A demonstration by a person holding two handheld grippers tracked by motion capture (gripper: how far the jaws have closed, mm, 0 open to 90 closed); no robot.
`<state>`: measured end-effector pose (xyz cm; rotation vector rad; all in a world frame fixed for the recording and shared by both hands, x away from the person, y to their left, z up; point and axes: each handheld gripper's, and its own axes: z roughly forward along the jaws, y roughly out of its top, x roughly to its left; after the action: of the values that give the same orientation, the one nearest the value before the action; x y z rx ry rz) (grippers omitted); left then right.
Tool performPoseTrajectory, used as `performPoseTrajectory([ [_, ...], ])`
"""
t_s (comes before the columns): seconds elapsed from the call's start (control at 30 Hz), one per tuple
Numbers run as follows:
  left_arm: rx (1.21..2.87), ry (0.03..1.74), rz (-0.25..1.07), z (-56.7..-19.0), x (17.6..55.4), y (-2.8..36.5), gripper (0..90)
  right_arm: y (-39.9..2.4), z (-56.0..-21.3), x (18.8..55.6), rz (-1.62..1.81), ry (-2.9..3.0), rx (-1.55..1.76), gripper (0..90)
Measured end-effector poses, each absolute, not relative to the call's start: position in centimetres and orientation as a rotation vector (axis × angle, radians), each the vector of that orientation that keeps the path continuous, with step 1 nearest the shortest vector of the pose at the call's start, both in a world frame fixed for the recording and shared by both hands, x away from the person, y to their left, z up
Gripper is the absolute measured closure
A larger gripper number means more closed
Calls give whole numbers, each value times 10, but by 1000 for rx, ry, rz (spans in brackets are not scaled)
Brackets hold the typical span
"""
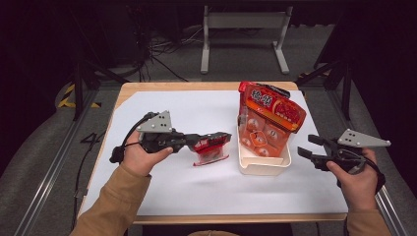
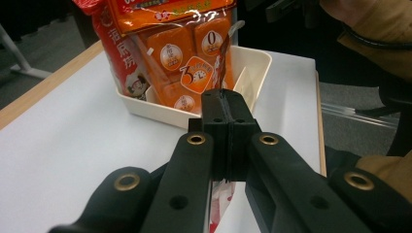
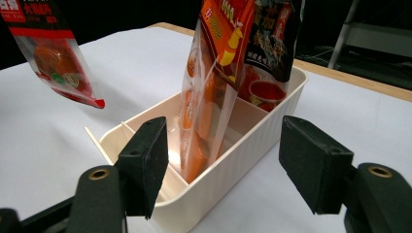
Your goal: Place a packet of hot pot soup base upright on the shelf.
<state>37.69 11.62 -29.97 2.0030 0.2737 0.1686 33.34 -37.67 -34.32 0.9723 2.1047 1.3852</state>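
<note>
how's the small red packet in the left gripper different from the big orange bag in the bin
The small red packet hangs clear of the table, pinched by the shut left gripper; the big orange bag stands upright in the white bin, ungripped. The packet is much smaller. It is mostly red, the bag mostly orange. Both are partly clear, showing orange contents.

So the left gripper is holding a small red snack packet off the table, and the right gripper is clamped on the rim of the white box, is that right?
Not quite. The right gripper is not clamped on the white box: the right gripper view shows its jaws open, apart from the rim. The left gripper does hold the small red snack packet off the table, as the high view shows.
</note>
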Motion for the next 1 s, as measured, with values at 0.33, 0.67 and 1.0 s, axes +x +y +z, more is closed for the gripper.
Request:
performPoseTrajectory([
  [0.33,2011,238,158,-293,381,101,900,-377,-346,332,1345,2101,996,350],
  [0.67,2016,183,147,-281,384,84,900,-379,-348,331,1335,2105,1004,350],
  [1.0,2009,156,146,-272,386,69,900,-380,-347,331,1348,2107,1002,348],
])
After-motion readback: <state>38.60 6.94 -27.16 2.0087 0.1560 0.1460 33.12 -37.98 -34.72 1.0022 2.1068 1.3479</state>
